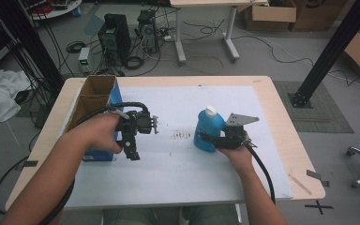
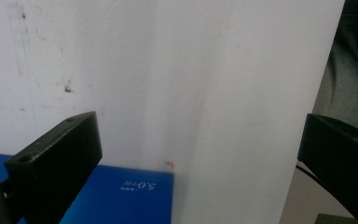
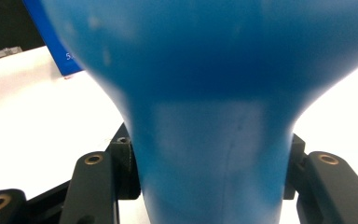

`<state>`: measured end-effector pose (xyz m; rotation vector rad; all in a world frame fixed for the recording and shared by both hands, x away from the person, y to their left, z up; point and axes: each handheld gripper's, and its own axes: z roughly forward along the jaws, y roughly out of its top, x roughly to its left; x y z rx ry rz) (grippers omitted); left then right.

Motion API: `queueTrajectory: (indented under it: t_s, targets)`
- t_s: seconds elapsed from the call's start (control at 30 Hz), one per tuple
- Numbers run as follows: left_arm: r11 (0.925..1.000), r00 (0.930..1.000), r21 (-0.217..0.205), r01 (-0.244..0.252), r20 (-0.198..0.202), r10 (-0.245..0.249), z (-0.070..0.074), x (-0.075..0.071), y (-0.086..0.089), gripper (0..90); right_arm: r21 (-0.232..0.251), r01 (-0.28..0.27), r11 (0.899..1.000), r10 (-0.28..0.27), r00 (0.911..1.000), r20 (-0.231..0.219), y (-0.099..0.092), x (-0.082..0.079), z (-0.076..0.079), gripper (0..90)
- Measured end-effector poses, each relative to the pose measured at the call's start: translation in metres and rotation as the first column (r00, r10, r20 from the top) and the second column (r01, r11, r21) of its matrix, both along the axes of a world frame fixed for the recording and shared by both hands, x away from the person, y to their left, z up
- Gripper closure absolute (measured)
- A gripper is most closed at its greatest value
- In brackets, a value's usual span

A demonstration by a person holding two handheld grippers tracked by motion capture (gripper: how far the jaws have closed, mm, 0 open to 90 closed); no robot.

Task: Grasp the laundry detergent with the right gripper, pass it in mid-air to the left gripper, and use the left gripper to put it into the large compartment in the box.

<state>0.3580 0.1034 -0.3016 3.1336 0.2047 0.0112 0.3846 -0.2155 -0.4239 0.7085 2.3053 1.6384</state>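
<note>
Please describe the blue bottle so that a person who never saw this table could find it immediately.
Start from the wooden table covered by a white sheet. On the right half of the sheet stands the blue bottle, upright, with the right gripper shut on its lower part. Its white cap and rounded plastic body set it apart from the blue, open-topped cardboard box at the left edge.

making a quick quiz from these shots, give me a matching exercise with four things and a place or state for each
Things:
1. blue bottle
2. blue cardboard box
3. left gripper
4. white sheet

Places or states:
A. jaws wide apart, nothing between them
B. spread over the tabletop
C. upright, clamped in the right gripper
D. open-topped, at the table's left side

Pairs: 1-C, 2-D, 3-A, 4-B
</note>
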Motion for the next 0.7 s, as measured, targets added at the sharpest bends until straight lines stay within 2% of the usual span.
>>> queueTrajectory:
  t_s: [0.03, 0.1, 0.33, 0.53, 0.63, 0.7]
  targets:
    - [1.0000, 1.0000, 0.002, 0.001, -0.001, -0.001, 0.000, 0.000, 0.000, 0.0, -0.011, 0.024, 1.000, -0.023, 0.9996, 0.013, 0.002, -0.002, 0.001, 44.3]
    - [1.0000, 1.0000, 0.000, 0.003, -0.001, -0.003, 0.000, -0.001, -0.001, 0.0, -0.012, 0.030, 0.999, -0.030, 0.9993, 0.024, 0.003, -0.004, 0.000, 44.8]
    - [1.0000, 1.0000, -0.001, -0.001, 0.002, 0.001, 0.001, -0.002, 0.000, 0.1, -0.014, 0.024, 1.000, -0.024, 0.9992, 0.032, 0.003, -0.006, 0.000, 45.8]
    - [1.0000, 1.0000, 0.003, 0.002, 0.000, -0.002, 0.002, -0.001, -0.001, 0.0, -0.007, -0.008, 1.000, 0.008, 0.9997, 0.024, 0.001, -0.010, 0.004, 46.3]
    - [1.0000, 1.0000, 0.003, 0.003, 0.002, -0.003, 0.003, -0.001, -0.002, 0.1, 0.013, -0.031, 0.999, 0.030, 0.9992, 0.027, -0.001, -0.015, 0.011, 46.3]
    - [1.0000, 1.0000, 0.005, 0.005, 0.002, -0.005, 0.005, -0.001, -0.003, 0.1, 0.006, -0.050, 0.999, 0.050, 0.9981, 0.036, -0.001, -0.019, 0.018, 46.2]
